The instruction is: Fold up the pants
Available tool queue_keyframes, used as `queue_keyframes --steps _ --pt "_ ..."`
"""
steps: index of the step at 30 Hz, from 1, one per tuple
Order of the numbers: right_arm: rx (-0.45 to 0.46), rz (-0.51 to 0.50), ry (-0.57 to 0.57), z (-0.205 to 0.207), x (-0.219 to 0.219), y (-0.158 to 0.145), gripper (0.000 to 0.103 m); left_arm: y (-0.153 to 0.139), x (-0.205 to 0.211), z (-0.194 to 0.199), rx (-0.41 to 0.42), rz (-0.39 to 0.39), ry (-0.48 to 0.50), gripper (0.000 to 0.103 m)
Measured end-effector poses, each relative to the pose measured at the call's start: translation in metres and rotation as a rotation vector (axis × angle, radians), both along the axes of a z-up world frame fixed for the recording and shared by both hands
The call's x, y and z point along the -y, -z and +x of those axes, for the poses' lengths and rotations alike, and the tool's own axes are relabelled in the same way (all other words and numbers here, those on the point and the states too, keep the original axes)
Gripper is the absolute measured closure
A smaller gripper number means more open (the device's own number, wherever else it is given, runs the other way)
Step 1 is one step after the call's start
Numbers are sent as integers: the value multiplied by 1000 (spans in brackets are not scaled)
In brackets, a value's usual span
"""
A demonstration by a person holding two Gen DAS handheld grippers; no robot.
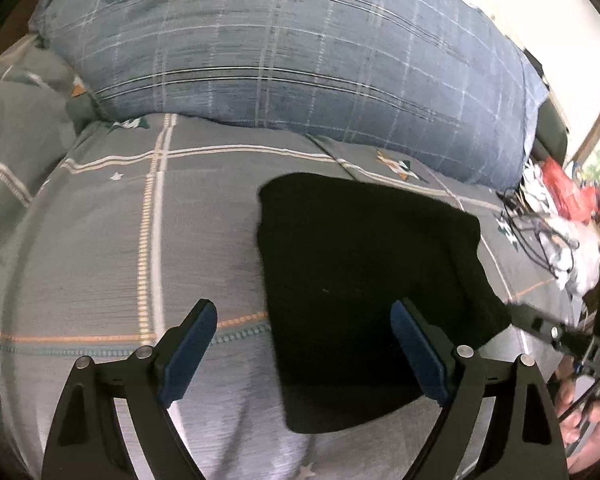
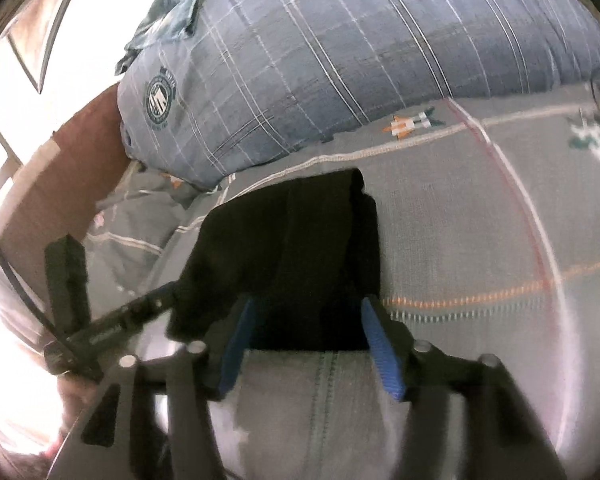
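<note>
A grey bed cover (image 1: 100,240) with pale and orange check lines, small stars and rocket motifs spreads across the bed. At the far side lies a big blue-grey plaid duvet (image 1: 300,60), bunched into a long roll and bearing a round dark-green crest (image 2: 161,96) near one end. To the right in the left wrist view sits a jumble of white and red items (image 1: 560,216) with dark cables (image 1: 540,224) tangled through it, at the edge of the bed.
</note>
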State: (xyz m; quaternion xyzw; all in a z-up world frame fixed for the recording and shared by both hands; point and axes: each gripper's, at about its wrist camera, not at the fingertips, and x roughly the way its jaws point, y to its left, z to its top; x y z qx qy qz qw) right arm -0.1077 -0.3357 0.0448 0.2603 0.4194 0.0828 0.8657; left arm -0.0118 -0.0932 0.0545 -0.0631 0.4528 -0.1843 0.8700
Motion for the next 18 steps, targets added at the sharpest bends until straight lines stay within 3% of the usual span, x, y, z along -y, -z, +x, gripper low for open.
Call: queue_keyframes --steps 9,18 --pt "-70 137 14 -6 9 21 37 1 -13 3 -16 -6 -49 12" --pt "-30 97 25 5 18 6 33 3 -11 8 -23 1 -56 10"
